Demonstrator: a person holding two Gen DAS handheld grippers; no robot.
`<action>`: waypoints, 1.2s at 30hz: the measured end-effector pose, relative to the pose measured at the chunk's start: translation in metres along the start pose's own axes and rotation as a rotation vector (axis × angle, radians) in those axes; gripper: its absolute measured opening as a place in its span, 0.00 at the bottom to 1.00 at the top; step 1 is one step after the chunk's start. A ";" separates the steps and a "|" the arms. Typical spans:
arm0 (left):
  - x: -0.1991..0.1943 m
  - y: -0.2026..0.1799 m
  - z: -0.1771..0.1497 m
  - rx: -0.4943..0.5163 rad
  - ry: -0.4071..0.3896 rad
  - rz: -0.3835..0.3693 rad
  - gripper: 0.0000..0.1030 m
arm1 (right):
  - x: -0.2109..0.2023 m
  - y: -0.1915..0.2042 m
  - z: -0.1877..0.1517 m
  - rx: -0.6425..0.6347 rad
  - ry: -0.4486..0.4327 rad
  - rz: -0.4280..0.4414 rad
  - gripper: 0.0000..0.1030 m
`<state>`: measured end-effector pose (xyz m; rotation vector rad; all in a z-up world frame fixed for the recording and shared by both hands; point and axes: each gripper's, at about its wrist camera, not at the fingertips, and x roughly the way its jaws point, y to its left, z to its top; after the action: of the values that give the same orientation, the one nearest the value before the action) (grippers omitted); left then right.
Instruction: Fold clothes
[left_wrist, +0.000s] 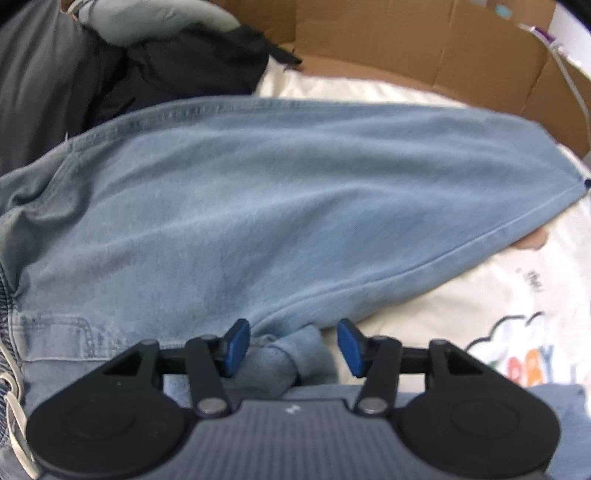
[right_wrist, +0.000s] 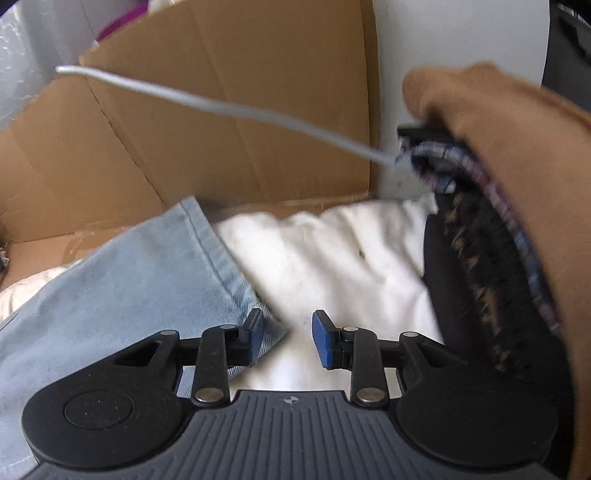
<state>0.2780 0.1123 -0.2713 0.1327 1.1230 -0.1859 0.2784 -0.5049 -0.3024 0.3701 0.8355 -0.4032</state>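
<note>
A brown cardboard box (right_wrist: 229, 122) stands behind, with a grey cable (right_wrist: 221, 105) running across in front of it.

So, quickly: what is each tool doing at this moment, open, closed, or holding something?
Left tool: open, a fold of the jeans between the pads, not gripped.
Right tool: open, holding nothing, jeans hem beside one pad.

Perhaps home: clothes (left_wrist: 258, 206), cardboard box (left_wrist: 424, 48)
</note>
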 end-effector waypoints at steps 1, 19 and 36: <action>-0.006 0.000 0.002 -0.006 -0.010 -0.007 0.54 | -0.004 0.002 0.001 -0.013 -0.017 0.003 0.35; 0.006 -0.005 0.068 -0.004 -0.133 -0.005 0.56 | 0.019 0.153 -0.012 -0.373 0.031 0.293 0.36; 0.092 -0.073 0.152 0.109 -0.076 -0.027 0.52 | 0.057 0.265 -0.010 -0.566 0.045 0.397 0.36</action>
<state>0.4348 0.0038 -0.2908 0.2059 1.0392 -0.2737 0.4339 -0.2831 -0.3115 0.0117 0.8583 0.2148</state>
